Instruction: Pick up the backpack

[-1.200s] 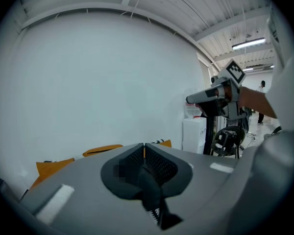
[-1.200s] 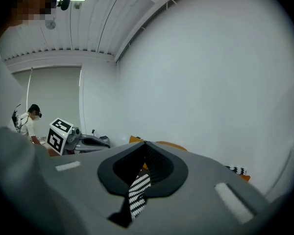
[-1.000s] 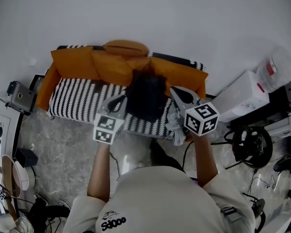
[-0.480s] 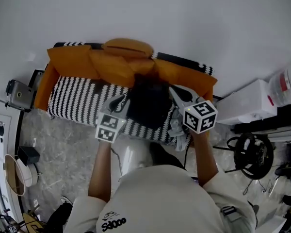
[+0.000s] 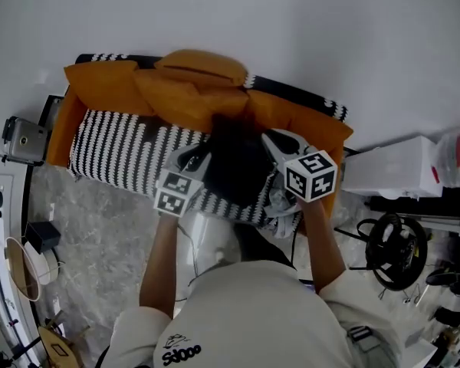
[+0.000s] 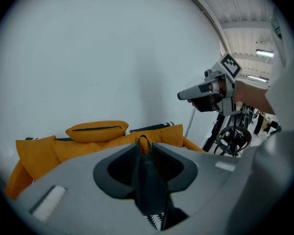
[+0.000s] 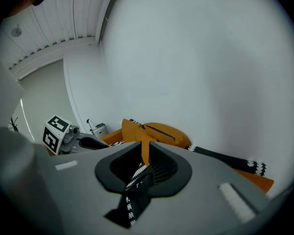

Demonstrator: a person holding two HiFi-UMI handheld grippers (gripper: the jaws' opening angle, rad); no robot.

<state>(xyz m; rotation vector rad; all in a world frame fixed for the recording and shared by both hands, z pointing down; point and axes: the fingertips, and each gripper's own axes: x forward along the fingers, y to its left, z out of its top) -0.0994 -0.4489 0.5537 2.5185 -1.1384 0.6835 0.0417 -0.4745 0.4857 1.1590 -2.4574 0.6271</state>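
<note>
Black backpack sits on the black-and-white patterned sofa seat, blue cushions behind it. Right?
No: head view shows the fabric cushions are orange, not blue. The black backpack does sit on the black-and-white patterned sofa seat, cushions behind it.

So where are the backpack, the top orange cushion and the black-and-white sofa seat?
backpack [image 5: 234,159], head view, middle of its dark body.
orange cushion [image 5: 203,66], head view, its top face.
sofa seat [image 5: 115,148], head view, bare patterned part.

A work room is showing: a black-and-white striped sofa [image 5: 126,156] is sitting by a white box [image 5: 387,173], a black wheel [image 5: 389,244] and a small grey camera [image 5: 23,139].
</note>
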